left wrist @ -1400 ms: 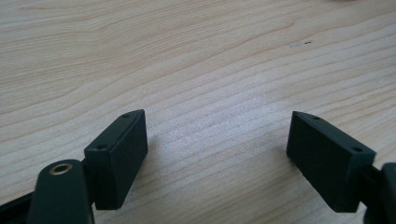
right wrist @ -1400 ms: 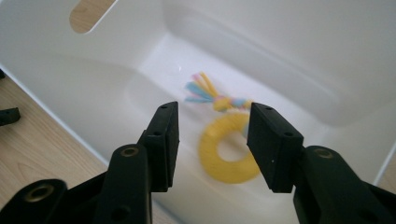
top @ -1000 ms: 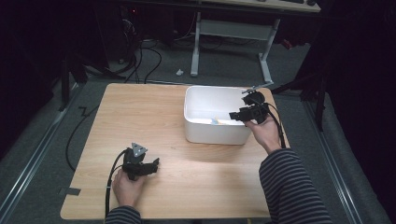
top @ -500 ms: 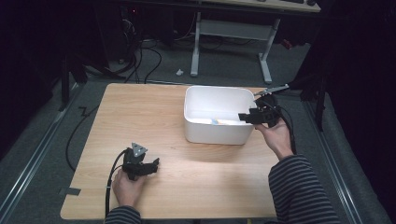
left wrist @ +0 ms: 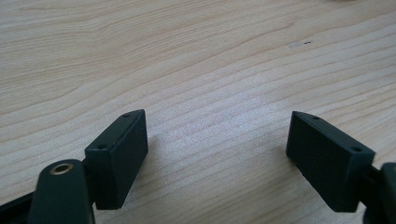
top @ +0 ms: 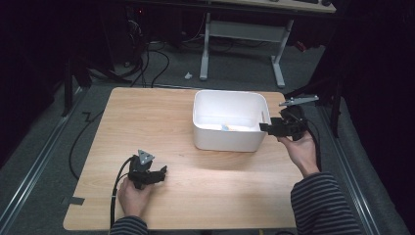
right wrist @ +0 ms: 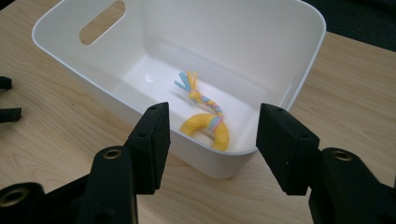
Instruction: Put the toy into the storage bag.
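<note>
A white plastic tub (top: pixel 230 94) stands on the wooden table (top: pixel 147 112), right of centre. A yellow braided rope toy (right wrist: pixel 219 134) with blue and pink strands lies on its floor, also seen as a small patch of colour (top: pixel 226 128) from above. My right gripper (top: pixel 265 128) is held just outside the tub's right end, pointing at it. In the right gripper view its jaws (right wrist: pixel 214 116) stand open and apart from the toy, with nothing between them. My left gripper (top: pixel 162 172) rests low near the table's front left, open over bare wood (left wrist: pixel 217 140).
The tub has a handle slot (right wrist: pixel 102 22) in its far end wall. Cables trail from both grippers. A desk frame (top: pixel 242 34) and loose cables lie on the floor beyond the table's far edge. Bare wood spreads left of and in front of the tub.
My right hand has drawn back to the right, from over the tub's right end to just beyond its rim. The left hand has stayed put.
</note>
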A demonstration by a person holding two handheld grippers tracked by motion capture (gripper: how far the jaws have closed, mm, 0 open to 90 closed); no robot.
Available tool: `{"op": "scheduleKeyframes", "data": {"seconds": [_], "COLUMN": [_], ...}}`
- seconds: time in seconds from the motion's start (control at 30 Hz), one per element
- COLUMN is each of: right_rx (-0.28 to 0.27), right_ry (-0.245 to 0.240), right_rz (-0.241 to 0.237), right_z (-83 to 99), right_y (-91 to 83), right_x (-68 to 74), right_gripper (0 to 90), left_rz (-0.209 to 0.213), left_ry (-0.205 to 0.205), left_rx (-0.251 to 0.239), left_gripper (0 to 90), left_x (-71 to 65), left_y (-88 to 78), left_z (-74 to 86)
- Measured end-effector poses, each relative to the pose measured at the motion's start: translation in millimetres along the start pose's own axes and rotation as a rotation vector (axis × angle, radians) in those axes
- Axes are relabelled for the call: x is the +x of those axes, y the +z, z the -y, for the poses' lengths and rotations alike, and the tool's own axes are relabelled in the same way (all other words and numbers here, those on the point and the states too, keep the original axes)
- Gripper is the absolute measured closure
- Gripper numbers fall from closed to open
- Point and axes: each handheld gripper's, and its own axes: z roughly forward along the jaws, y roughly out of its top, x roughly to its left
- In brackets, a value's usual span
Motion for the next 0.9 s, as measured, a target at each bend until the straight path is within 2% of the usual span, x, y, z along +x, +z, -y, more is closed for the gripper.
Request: {"op": "scheduleKeyframes", "data": {"seconds": [0.23,0.37,0.6,0.77,0.83,0.9], "right_rx": [-0.01,-0.034,-0.07,-0.075,-0.064,-0.081], "right_ry": [0.013,0.022,0.031,0.036,0.033,0.033], "right_rz": [0.006,0.005,-0.001,-0.008,0.01,0.008], "right_z": [6.4,11.7,29.9,41.2,45.6,51.1], "right_y": [-10.3,-20.5,-36.5,-38.9,-40.1,-42.2], "right_x": [-3.6,-5.1,-5.1,-3.9,-3.2,-1.9], "right_gripper": [45.0,45.1,45.3,45.3,45.0,45.1], "left_rz": [-0.003,-0.003,0.0,0.0,0.0,0.0], "left_ry": [0.0,0.0,0.0,0.0,0.0,0.0], "left_rx": [0.0,0.0,-0.001,0.0,0.0,-0.001], "left_gripper": [21.0,21.0,21.0,21.1,21.1,21.1], "left_x": [-0.4,-0.5,-0.2,-0.2,-0.2,-0.3], "left_y": [-0.1,-0.1,0.1,0.1,0.1,0.2], "left_z": [0.1,0.1,-0.1,-0.1,-0.1,-0.1]}}
